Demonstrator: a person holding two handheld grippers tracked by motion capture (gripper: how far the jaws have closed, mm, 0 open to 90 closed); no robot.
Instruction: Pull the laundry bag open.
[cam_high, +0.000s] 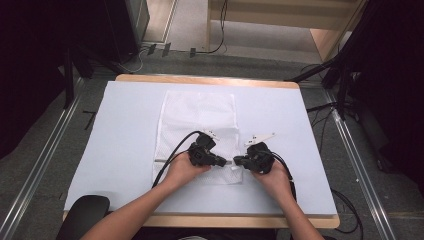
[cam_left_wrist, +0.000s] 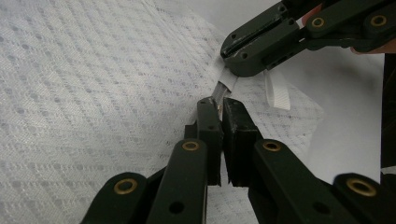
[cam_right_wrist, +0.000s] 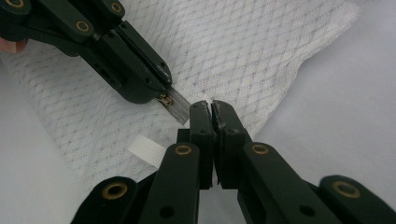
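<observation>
1. The white mesh laundry bag (cam_high: 197, 132) lies flat on the pale blue table mat (cam_high: 115, 150), its near edge by the person's hands.
2. Left gripper (cam_high: 222, 161), jaws pinched on the zipper pull (cam_left_wrist: 222, 91), seemingly to draw it along.
3. Right gripper (cam_high: 239, 161), jaws clamped on the bag's fabric beside the pull, likely bracing it.
</observation>
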